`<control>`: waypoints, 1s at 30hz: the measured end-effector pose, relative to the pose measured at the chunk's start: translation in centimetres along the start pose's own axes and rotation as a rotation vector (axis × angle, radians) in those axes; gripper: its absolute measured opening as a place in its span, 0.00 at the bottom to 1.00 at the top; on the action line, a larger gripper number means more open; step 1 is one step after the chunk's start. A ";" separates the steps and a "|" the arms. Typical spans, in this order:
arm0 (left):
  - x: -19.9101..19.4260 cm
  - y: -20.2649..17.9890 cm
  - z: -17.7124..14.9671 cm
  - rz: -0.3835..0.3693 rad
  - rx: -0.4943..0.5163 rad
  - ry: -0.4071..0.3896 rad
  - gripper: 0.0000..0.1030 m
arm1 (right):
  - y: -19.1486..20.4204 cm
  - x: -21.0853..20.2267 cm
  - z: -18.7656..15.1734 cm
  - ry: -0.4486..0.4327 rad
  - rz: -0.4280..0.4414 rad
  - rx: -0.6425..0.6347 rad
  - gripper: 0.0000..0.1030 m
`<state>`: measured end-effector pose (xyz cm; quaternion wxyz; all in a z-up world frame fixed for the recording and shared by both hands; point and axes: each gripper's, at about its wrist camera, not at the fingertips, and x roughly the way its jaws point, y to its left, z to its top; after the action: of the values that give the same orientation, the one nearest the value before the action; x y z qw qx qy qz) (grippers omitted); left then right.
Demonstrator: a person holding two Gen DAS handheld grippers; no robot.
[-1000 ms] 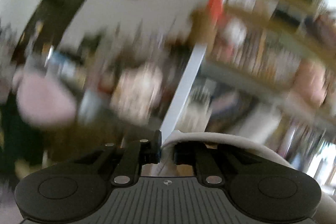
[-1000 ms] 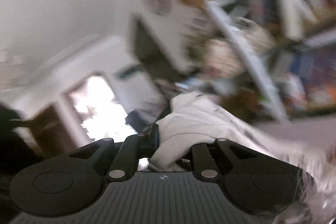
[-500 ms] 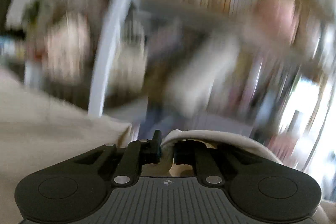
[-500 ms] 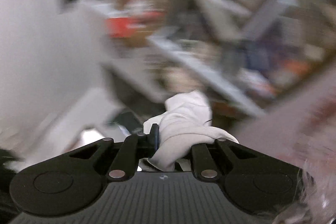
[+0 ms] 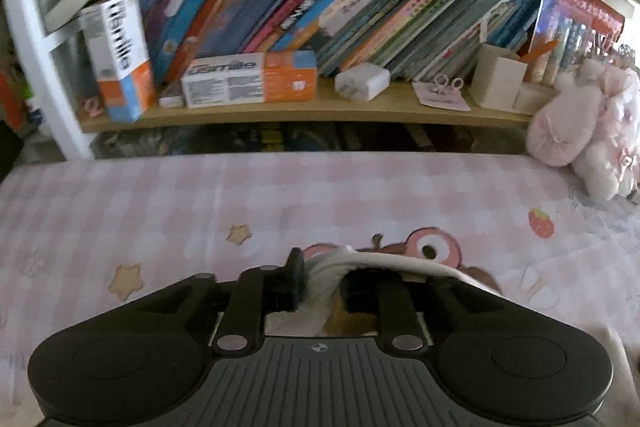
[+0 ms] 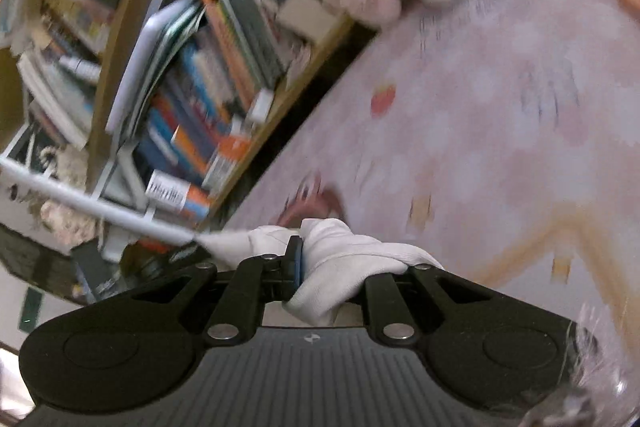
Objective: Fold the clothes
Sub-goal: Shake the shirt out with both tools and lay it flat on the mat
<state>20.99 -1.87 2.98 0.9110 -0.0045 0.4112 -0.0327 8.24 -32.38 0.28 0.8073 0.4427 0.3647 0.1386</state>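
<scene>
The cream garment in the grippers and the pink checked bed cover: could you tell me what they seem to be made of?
The cream garment looks like soft, matte knit cotton or fleece: it bunches in thick, rounded folds where the right gripper pinches it. The bed cover appears to be thin woven cotton, matte, with printed stars and a strawberry; it lies flat with faint creases. Neither fibre is certain.

You are working over a bed (image 5: 160, 195) that is wearing a pink checked sheet printed with stars, a strawberry and a cartoon face. A pink plush toy (image 5: 576, 123) is lying on its far right corner, against the bookshelf (image 5: 304, 111) running along the bed's far edge.
</scene>
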 end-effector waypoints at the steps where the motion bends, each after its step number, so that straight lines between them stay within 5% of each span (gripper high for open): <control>1: -0.1 0.2 -0.1 -0.007 -0.012 0.002 0.64 | -0.2 0.3 1.1 -0.011 -0.014 -0.013 0.10; 4: -1.4 1.5 -0.6 -0.032 -0.040 -0.034 0.76 | -1.2 1.6 4.1 -0.018 -0.077 -0.044 0.10; 10: -4.1 4.8 -2.9 0.003 -0.052 -0.053 0.76 | -2.4 4.1 7.2 -0.003 -0.205 -0.114 0.10; 16: -6.0 7.8 -6.8 0.099 -0.022 -0.025 0.76 | -3.7 4.7 7.1 -0.007 -0.217 -0.090 0.10; 19: -6.7 9.1 -8.6 0.113 -0.051 -0.015 0.76 | -3.4 4.0 6.7 -0.022 -0.204 -0.055 0.18; 22: -7.4 10.2 -10.0 0.119 -0.078 -0.011 0.76 | -2.2 2.7 5.8 -0.053 -0.201 -0.072 0.47; 30: -8.6 11.5 -12.5 0.104 -0.074 -0.013 0.76 | 1.1 -1.1 -0.1 -0.040 -0.308 -0.282 0.49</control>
<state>6.57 10.42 0.77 0.9132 -0.0168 0.4060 0.0300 7.53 -32.30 1.72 0.8800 0.2671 0.3890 0.0541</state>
